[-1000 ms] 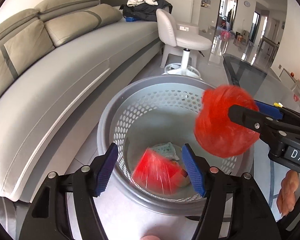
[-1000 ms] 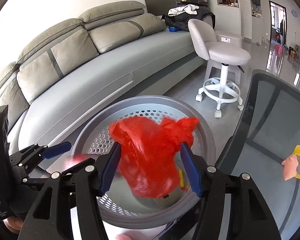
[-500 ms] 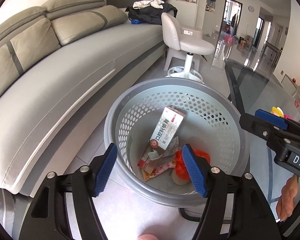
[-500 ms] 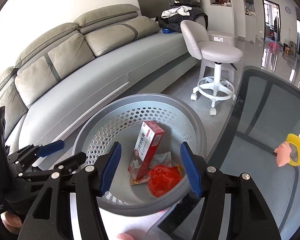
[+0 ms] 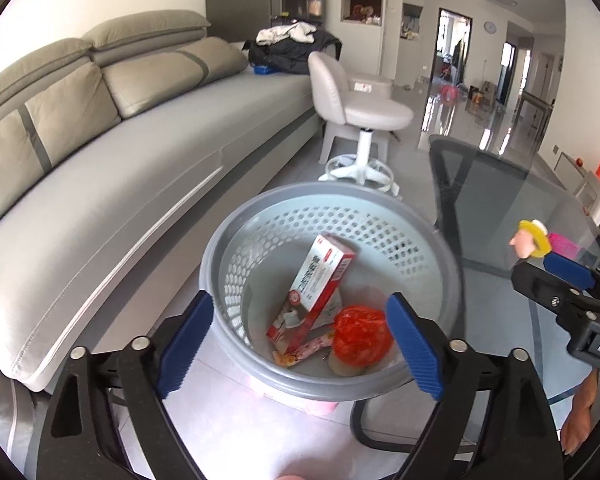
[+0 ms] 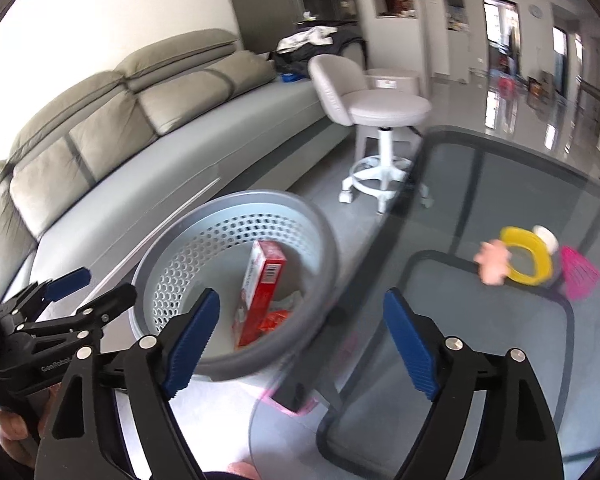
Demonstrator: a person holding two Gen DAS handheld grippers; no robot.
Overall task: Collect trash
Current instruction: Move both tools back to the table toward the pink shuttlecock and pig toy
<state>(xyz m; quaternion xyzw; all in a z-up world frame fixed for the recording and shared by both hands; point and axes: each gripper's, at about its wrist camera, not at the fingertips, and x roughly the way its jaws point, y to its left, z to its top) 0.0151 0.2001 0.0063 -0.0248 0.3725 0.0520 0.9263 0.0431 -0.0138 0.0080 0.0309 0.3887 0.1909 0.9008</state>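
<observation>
Grey perforated plastic makes up the one waste basket [image 5: 332, 208], which stands on the floor between the long sofa [image 5: 112, 168] and the glass table [image 5: 500, 196]. Inside it lie one red-and-white carton [image 5: 320, 280] leaning on end, one crumpled red plastic bag [image 5: 362, 336], a couple of flat snack wrappers [image 5: 300, 354] and one pale round thing under the bag that is hard to name. Two grippers show: the left gripper [image 5: 300, 350] hangs over the basket with its blue pads spreading apart and nothing between them, and the right gripper [image 6: 300, 344], off to the table side of the basket, is also spreading its pads, with nothing clamped. One white swivel stool [image 5: 360, 112] stands past the basket, and one heap of clothes [image 5: 292, 46] sits at the sofa's far end. On the table rest one yellow-ringed toy [image 6: 516, 256] and one pink item [image 6: 580, 276]. A second ago each gripper carried red trash above the basket; half a second ago the red bag already lay at the bottom, and since then both sets of pads have widened and the right-hand view has swung toward the table. That right-hand view is smeared by motion, so the toy and pink item are blurred; the basket's base is hidden behind the grippers, and only fingertips of the person's hands show at the frame edges.
</observation>
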